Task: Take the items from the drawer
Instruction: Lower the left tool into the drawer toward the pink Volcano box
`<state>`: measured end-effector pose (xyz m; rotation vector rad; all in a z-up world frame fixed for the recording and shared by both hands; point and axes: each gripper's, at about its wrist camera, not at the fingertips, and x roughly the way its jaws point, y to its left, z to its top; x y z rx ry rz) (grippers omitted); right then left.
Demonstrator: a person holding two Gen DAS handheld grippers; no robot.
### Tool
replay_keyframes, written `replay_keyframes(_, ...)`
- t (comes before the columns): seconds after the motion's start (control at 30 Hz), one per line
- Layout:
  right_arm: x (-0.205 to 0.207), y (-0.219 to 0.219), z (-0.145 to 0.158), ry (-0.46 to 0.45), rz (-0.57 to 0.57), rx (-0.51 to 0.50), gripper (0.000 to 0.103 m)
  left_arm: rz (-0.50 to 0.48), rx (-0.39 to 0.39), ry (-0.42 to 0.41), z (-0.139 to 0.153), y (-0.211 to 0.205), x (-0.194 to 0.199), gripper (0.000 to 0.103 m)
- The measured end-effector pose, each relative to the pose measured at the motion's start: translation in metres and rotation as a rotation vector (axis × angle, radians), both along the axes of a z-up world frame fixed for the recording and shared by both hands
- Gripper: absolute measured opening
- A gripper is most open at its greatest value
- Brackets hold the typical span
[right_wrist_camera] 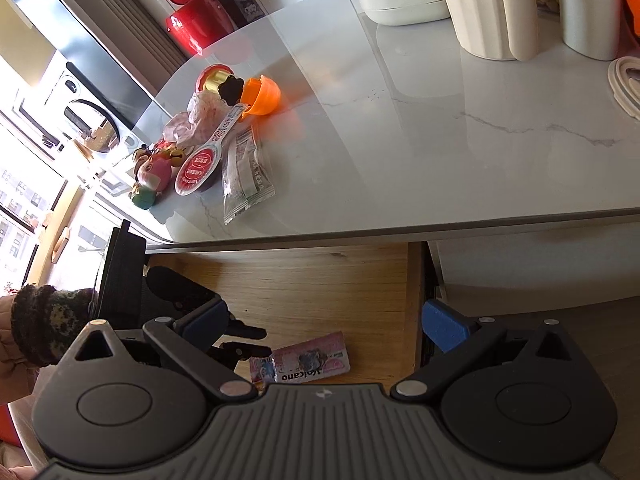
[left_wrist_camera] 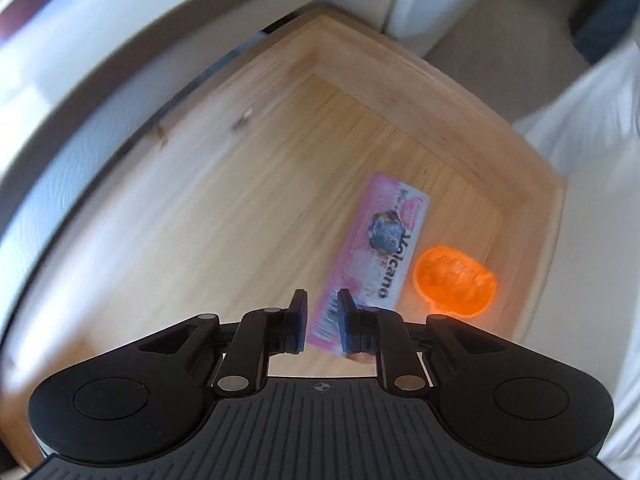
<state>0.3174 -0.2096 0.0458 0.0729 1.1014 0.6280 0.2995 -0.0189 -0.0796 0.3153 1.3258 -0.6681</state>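
A pink "Volcano" packet (left_wrist_camera: 374,248) lies flat on the floor of the open wooden drawer (left_wrist_camera: 240,220), with a round translucent orange piece (left_wrist_camera: 456,280) beside it near the corner. My left gripper (left_wrist_camera: 323,320) points down over the packet's near end. Its blue pads stand a narrow gap apart and do not press on the packet. In the right wrist view the left gripper (right_wrist_camera: 256,342) sits at the packet's (right_wrist_camera: 308,356) left end inside the drawer (right_wrist_camera: 320,288). My right gripper (right_wrist_camera: 324,320) hangs above the drawer, open wide and holding nothing.
The white marble tabletop (right_wrist_camera: 420,140) overhangs the drawer. On it lie an orange cup (right_wrist_camera: 262,96), a clear snack packet (right_wrist_camera: 244,172), a red-lidded spoon pack (right_wrist_camera: 200,168), a pink toy (right_wrist_camera: 154,176), a red container (right_wrist_camera: 196,24) and white jars (right_wrist_camera: 480,8). A knit cuff (right_wrist_camera: 40,328) shows at left.
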Motion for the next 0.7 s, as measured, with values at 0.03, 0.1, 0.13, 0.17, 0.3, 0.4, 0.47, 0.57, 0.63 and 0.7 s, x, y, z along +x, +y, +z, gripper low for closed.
replay_keyframes(0.03, -0.001, 0.001, 0.000, -0.013, 0.000, -0.012, 0.103, 0.035, -0.018, 0.010, 0.001, 0.001, 0.000, 0.017)
replay_keyframes(0.1, -0.003, 0.003, 0.001, -0.030, 0.008, -0.027, 0.103, 0.051, -0.041, -0.015, 0.005, 0.000, -0.001, 0.017)
replay_keyframes(0.13, -0.003, 0.004, 0.002, -0.033, 0.013, -0.028, 0.103, 0.028, -0.028, -0.053, 0.007, -0.004, -0.003, 0.017)
replay_keyframes(0.17, -0.004, 0.004, 0.002, -0.037, 0.020, -0.028, 0.103, -0.033, 0.007, -0.114, 0.010, -0.013, -0.007, 0.017)
replay_keyframes(0.3, -0.006, 0.005, 0.003, -0.051, 0.031, -0.034, 0.103, -0.308, 0.087, -0.215, 0.012, -0.038, -0.030, 0.017)
replay_keyframes(0.4, -0.007, 0.003, 0.003, -0.052, 0.027, -0.035, 0.103, -0.395, 0.073, -0.215, 0.013, -0.044, -0.041, 0.022)
replay_keyframes(0.47, -0.007, 0.001, 0.003, -0.049, 0.023, -0.032, 0.103, -0.430, 0.081, -0.219, 0.010, -0.048, -0.047, 0.021)
replay_keyframes(0.57, -0.007, 0.001, 0.003, -0.044, 0.023, -0.034, 0.103, -0.477, 0.136, -0.278, 0.000, -0.056, -0.057, 0.023)
replay_keyframes(0.63, -0.008, 0.002, 0.003, -0.046, 0.028, -0.037, 0.103, -0.482, 0.165, -0.356, -0.004, -0.058, -0.060, 0.027)
replay_keyframes(0.7, -0.008, 0.002, 0.003, -0.046, 0.033, -0.036, 0.103, -0.457, 0.166, -0.396, -0.003, -0.058, -0.056, 0.027)
